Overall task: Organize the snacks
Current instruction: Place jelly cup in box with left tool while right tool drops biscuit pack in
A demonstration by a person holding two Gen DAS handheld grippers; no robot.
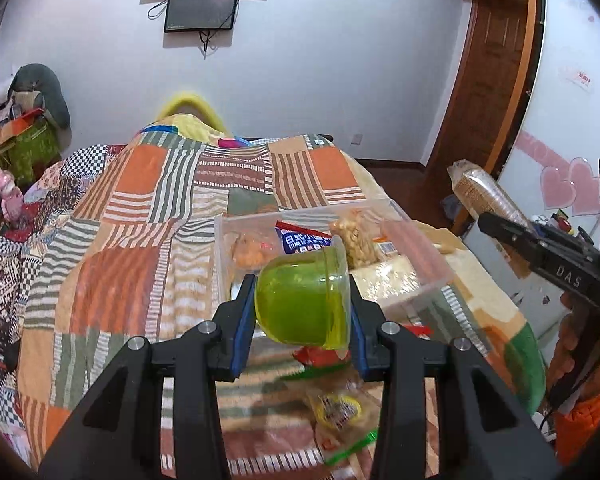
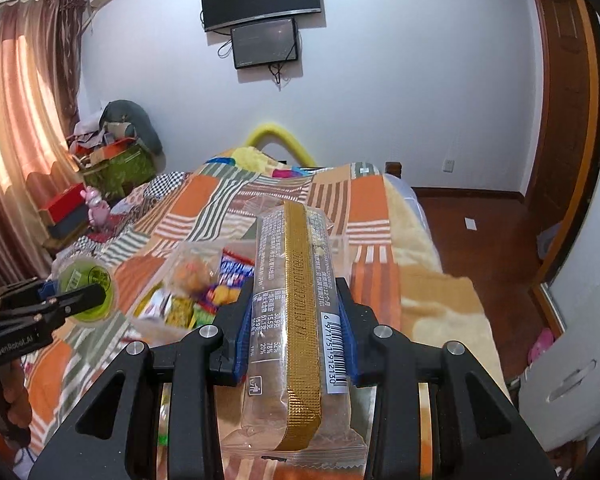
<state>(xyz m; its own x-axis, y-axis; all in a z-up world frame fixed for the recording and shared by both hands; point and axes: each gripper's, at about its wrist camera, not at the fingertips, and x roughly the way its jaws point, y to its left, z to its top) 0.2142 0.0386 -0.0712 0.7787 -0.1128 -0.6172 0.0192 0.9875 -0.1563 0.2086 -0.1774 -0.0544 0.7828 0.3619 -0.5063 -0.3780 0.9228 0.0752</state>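
A green jelly cup (image 1: 304, 300) lies on its side between the blue pads of my left gripper (image 1: 302, 312), which is shut on it above the patchwork bed. My right gripper (image 2: 296, 320) is shut on a long clear-wrapped bar with a gold band (image 2: 300, 312). That bar (image 1: 488, 192) and right gripper show at the right edge of the left wrist view. The jelly cup (image 2: 88, 292) and left gripper (image 2: 60, 300) appear at the left of the right wrist view. A clear plastic box (image 1: 432, 264) with several snack packs sits on the bed behind the cup.
Loose snack packets (image 1: 340, 408) lie on the patchwork quilt (image 1: 140, 240) under my left gripper. A white cabinet with pink hearts (image 1: 568, 184) stands at the right. Boxes and clutter (image 2: 112, 160) pile up beside the curtain. Wooden floor (image 2: 480, 232) runs right of the bed.
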